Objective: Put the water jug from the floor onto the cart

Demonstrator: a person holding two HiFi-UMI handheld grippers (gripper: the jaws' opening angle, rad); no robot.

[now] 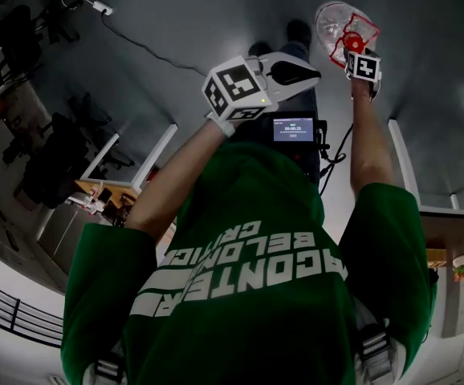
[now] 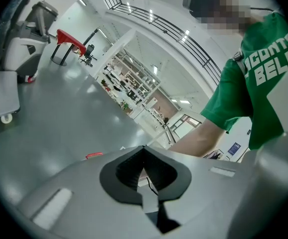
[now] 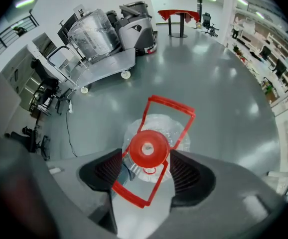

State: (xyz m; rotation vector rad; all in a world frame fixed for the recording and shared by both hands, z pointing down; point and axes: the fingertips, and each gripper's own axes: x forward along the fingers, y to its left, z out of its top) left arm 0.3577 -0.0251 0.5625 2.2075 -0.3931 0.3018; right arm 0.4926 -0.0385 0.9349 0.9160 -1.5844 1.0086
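Water jug point(image 3: 159, 131), location?
— Upright on the floor point(image 3: 223, 83), directly below your right gripper point(image 3: 145, 159). Your jaws stand wide apart with its red cap point(image 3: 146, 148) between them; pads not pressing on it. Red handle frame point(image 3: 171, 106) shows either side of the cap.
Left gripper point(image 2: 144, 151)?
— Your jaws are together, nothing between them.
Farther out?
— The cart point(image 3: 104, 66) stands well apart across the floor, a second clear jug point(image 3: 94, 34) on its deck. Behind it, a grey machine point(image 3: 139, 28) and a red table point(image 3: 179, 15).
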